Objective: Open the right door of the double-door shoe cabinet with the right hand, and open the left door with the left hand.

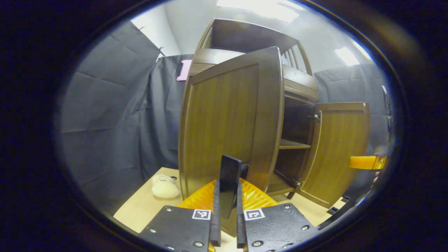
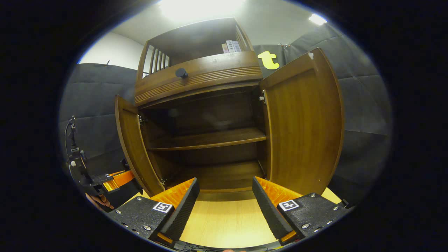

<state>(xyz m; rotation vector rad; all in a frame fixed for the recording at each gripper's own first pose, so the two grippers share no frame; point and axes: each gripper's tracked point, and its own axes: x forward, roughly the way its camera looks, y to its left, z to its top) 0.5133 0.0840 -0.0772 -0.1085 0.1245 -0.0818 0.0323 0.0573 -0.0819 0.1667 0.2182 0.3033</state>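
The brown wooden shoe cabinet [image 2: 199, 78] stands on a pale tabletop with both doors swung out. In the left gripper view, the left door [image 1: 220, 122] fills the middle and my left gripper [image 1: 228, 187] is shut on its black upright handle [image 1: 229, 169]. The right door [image 1: 339, 150] hangs open farther right, with the other gripper [image 1: 365, 162] beside it. In the right gripper view, my right gripper [image 2: 225, 185] is open and holds nothing, just in front of the cabinet's open inside. The right door [image 2: 302, 122] and left door [image 2: 131, 140] flank it.
Inside the cabinet are a bare middle shelf [image 2: 210, 138] and a floor board. A drawer front with a black knob [image 2: 181, 72] sits above the doors. A white fluffy thing [image 1: 164, 187] lies on the table [image 2: 224, 220] left of the cabinet. Black cloth walls surround.
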